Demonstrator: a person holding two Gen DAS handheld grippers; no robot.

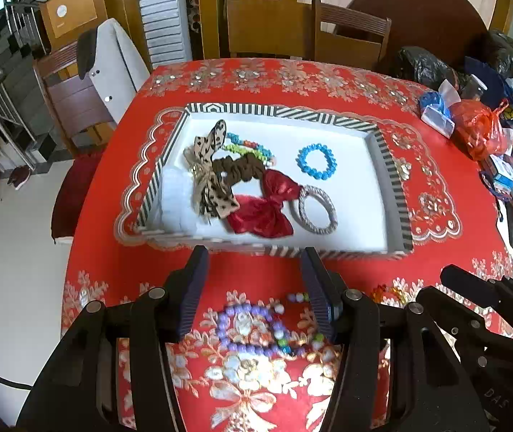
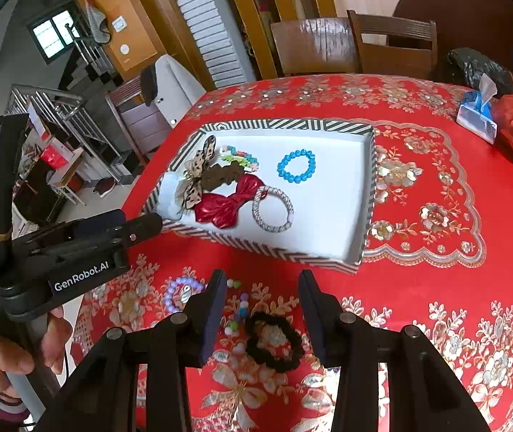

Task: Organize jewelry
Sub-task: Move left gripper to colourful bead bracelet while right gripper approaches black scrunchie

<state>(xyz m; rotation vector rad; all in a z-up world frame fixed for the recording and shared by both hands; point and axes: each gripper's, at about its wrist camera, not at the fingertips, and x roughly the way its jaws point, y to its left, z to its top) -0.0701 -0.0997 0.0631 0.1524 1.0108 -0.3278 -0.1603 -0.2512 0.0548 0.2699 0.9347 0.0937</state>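
**Operator A:** Covering the round table is a red floral-patterned tablecloth [image 1: 328, 82]; wooden chairs [image 2: 393, 45] stand behind it, a staircase at far left. State the container position.

**Operator B:** A rectangular tray with black-and-white striped rim and white floor [image 1: 357, 194] sits mid-table. It holds a blue beaded bracelet [image 1: 316, 162], a red satin bow [image 1: 263, 208], a grey braided hair ring [image 1: 317, 214], a brown scrunchie [image 1: 240, 169] and a leopard-print bow [image 1: 209, 176].

**Operator A:** Grippers?

**Operator B:** The left gripper [image 1: 254, 288] is spread, empty, above a purple beaded bracelet [image 1: 249, 331] on the cloth. The right gripper [image 2: 262, 309] is parted, gripping nothing, with a black scrunchie [image 2: 274, 342] lying loose on the cloth between its fingers.
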